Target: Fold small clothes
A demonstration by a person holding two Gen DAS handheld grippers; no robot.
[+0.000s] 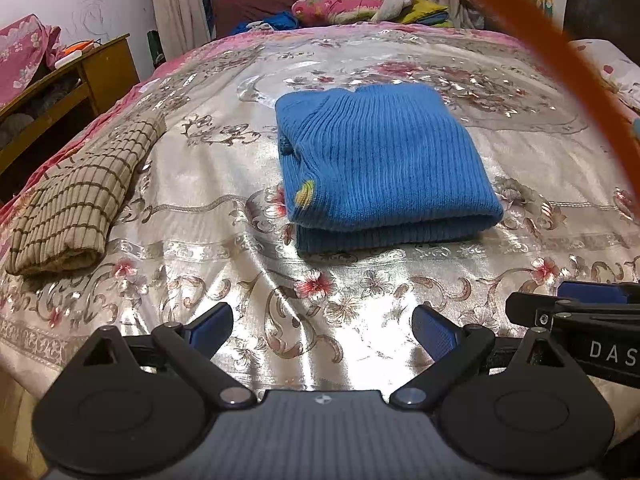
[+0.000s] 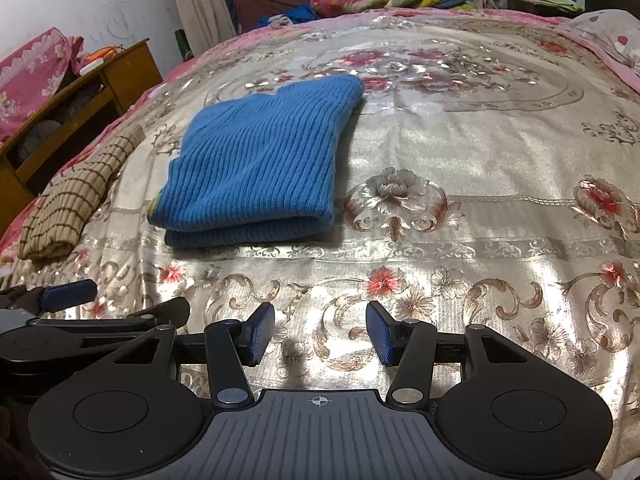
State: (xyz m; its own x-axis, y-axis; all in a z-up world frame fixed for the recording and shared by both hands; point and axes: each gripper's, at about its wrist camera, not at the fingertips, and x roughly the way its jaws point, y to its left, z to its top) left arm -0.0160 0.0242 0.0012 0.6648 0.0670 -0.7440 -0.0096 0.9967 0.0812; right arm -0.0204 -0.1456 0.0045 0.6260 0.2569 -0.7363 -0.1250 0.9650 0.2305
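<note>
A blue ribbed knit garment lies folded into a thick rectangle on the shiny floral bedspread; it also shows in the right wrist view. A beige checked garment lies folded at the left edge of the bed, seen also in the right wrist view. My left gripper is open and empty, low over the bedspread, short of the blue garment. My right gripper is open and empty, beside the left one, to the right of the blue garment.
A wooden cabinet stands left of the bed. Pillows and piled bedding lie beyond the far end. An orange cord crosses the upper right of the left wrist view. The right gripper's body shows at the left view's right edge.
</note>
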